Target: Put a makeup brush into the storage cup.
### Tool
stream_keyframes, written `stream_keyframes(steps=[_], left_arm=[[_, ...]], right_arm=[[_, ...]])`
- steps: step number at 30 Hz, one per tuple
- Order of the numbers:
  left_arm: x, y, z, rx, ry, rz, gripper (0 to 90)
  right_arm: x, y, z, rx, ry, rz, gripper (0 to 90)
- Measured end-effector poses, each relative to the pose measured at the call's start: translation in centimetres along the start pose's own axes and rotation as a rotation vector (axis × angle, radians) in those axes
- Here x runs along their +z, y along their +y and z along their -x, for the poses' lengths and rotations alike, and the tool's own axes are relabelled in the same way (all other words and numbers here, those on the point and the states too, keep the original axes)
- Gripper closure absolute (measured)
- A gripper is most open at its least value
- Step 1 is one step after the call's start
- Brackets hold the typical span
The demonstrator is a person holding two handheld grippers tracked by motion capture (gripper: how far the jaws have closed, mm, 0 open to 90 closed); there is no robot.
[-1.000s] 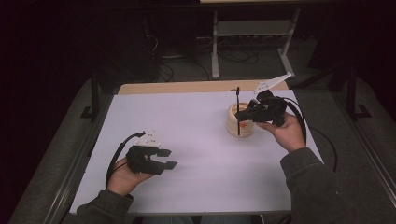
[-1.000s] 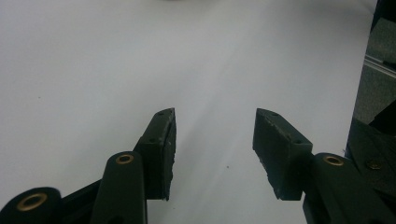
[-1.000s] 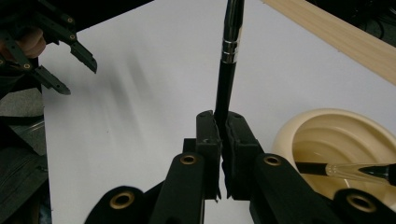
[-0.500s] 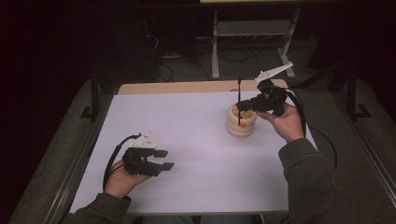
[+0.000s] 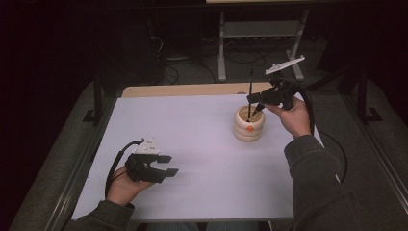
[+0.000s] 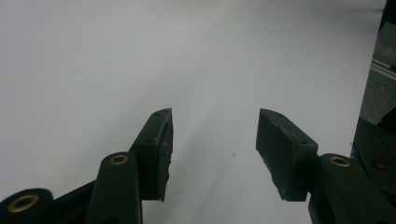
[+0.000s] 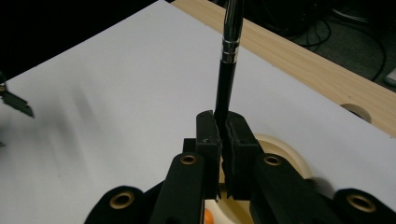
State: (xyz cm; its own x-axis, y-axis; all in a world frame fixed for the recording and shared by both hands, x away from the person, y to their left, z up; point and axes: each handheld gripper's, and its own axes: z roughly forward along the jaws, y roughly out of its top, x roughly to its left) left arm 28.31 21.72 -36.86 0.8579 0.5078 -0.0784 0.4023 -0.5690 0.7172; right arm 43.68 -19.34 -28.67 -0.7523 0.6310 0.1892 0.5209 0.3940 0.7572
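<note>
Black pen (image 7: 229, 70) upright, clamped in right gripper (image 7: 222, 133) over ribbed cup (image 5: 248, 126); left gripper (image 6: 212, 140) apart, empty

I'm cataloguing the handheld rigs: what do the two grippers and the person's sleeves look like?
Both the left gripper and right gripper are black, with two flat-padded jaws, brass-coloured rivets, a grey three-cornered plate on top and a trailing black cable. The person's sleeves are dark grey.
</note>
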Motion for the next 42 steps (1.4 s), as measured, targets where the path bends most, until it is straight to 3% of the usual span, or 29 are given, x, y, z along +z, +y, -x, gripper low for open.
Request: stream_keyframes(steps=[2, 15, 29, 42], left_arm=[[-0.1, 0.0, 0.0, 0.002, 0.004, -0.001, 45.9], [-0.2, -0.1, 0.0, 0.007, 0.007, 0.001, 45.2], [-0.2, -0.2, 0.0, -0.001, 0.005, 0.008, 44.9], [-0.3, -0.2, 0.0, -0.012, 0.005, 0.016, 44.9]], right_arm=[[0.2, 0.0, 0.2, 0.029, -0.013, -0.008, 84.7], [1.3, -0.6, 1.2, 0.067, -0.059, -0.028, 84.6], [2.1, -1.8, 1.7, 0.106, -0.052, -0.04, 84.5], [2.9, -2.7, 1.9, 0.109, -0.053, -0.056, 84.4]])
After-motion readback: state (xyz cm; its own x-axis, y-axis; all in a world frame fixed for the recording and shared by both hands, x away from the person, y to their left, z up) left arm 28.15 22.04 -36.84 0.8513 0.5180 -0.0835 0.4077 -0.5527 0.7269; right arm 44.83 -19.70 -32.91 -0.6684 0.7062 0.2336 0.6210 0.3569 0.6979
